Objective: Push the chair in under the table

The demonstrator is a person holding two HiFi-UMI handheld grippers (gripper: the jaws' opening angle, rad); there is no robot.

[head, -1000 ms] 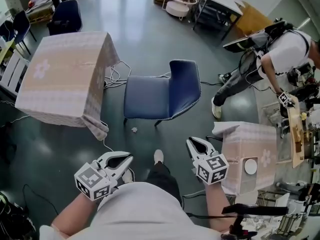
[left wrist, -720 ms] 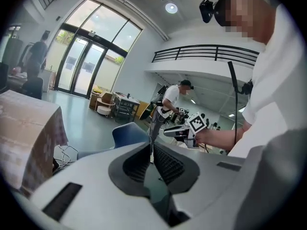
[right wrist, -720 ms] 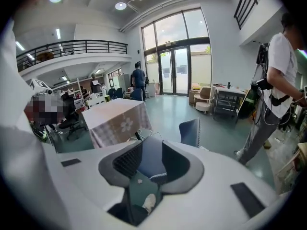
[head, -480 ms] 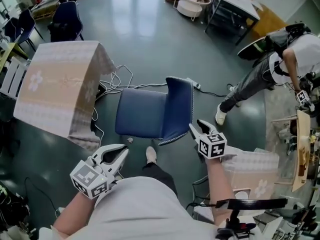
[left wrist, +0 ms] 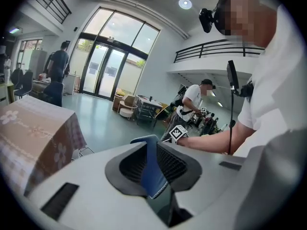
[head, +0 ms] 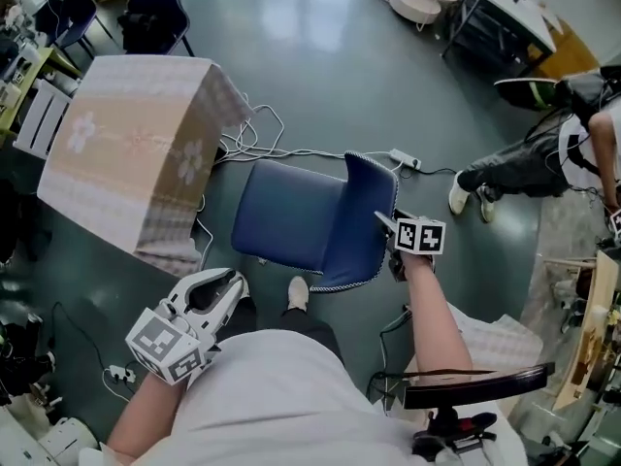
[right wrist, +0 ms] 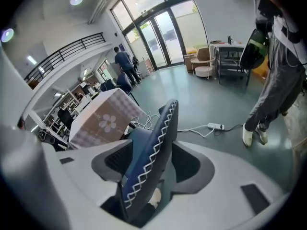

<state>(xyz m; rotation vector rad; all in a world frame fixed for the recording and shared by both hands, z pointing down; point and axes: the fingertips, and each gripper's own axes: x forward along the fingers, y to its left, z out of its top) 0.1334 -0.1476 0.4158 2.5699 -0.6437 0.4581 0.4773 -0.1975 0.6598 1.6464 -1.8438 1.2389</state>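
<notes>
A: How is the chair [head: 291, 216] finished?
B: It is upholstered in matt blue; white stitching is sewn along the backrest edge. Cloth or leatherette cannot be told.
A: And the table [head: 116, 134]?
B: It is draped in a soft, matt cloth [head: 184, 178], printed with flowers and hung in loose folds.
A: The floor [head: 291, 27]?
B: It is coated smooth and glossy; window light is mirrored in it.
</notes>
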